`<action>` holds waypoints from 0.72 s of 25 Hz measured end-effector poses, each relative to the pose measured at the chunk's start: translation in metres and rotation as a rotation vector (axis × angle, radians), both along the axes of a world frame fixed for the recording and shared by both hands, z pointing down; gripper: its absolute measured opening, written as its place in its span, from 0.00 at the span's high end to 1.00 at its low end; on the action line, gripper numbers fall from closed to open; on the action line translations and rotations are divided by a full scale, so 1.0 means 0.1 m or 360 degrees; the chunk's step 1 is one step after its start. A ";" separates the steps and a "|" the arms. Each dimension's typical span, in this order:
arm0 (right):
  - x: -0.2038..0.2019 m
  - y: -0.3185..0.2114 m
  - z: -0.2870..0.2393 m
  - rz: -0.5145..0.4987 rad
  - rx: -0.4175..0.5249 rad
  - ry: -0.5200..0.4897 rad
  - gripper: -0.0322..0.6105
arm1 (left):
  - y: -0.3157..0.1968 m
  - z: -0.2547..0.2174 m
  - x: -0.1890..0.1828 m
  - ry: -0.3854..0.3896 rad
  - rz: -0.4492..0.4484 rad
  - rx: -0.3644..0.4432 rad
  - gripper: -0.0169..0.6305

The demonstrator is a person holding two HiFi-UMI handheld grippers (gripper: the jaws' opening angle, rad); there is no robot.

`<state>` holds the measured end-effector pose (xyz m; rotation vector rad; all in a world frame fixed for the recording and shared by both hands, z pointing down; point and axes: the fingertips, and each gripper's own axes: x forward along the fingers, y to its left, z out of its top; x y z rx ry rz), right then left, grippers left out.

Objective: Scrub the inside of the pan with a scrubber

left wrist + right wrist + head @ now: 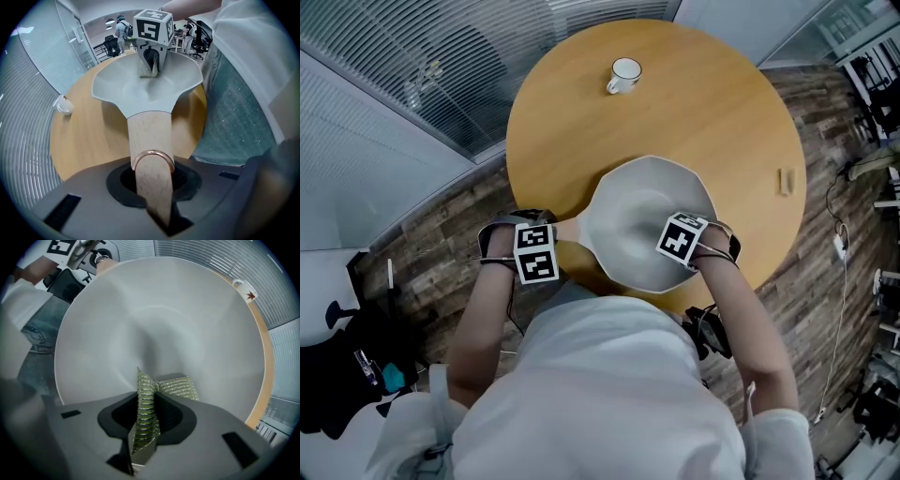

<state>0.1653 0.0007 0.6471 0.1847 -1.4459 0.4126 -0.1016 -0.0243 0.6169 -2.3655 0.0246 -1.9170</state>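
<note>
**Obs:** Layout, biggest first?

**Op:** Round wooden table (722,103). On it sits the grey pan (633,192), under both my grippers, with its near rim close to the table edge on my side. A white mug (625,73) stands well beyond the pan, far from either gripper.

**Obs:** Grips?

**Op:** The left gripper (551,234) is clamped on the end of the pan's wooden handle (149,133), jaws set narrow. The right gripper (682,239) points down into the bowl, jaws closed on the folded green scrubber (146,404). A flap of the scrubber sticks out ahead of the jaws and appears to lie against the pan's inner wall.

**Obs:** Risks?

**Op:** My judgement only. The handle tapers where I hold it, so hard scrubbing could twist the pan in the left jaws or push it toward the table edge. The scrubber is pinched by a single fold. A sideways drag could pull it free, and then bare jaw tips would scrape the pan.
</note>
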 end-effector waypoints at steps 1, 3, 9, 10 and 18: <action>-0.02 0.03 0.00 0.0005 -0.0022 -0.0010 0.80 | 0.00 0.00 0.00 0.0001 -0.0001 -0.0001 0.85; -0.06 0.11 0.00 0.0018 -0.0078 -0.0031 0.80 | 0.02 0.01 0.00 0.0003 0.0000 -0.0003 0.85; -0.16 0.42 -0.06 0.0162 -0.0307 -0.0087 0.80 | 0.02 0.01 -0.01 -0.0001 0.0004 0.0000 0.85; -0.19 0.48 -0.06 0.0178 -0.0352 -0.0107 0.80 | 0.02 0.01 0.00 -0.0002 0.0005 0.0001 0.85; -0.29 0.77 -0.09 0.0186 -0.0589 -0.0131 0.80 | 0.06 0.02 0.04 -0.0009 0.0026 0.0005 0.86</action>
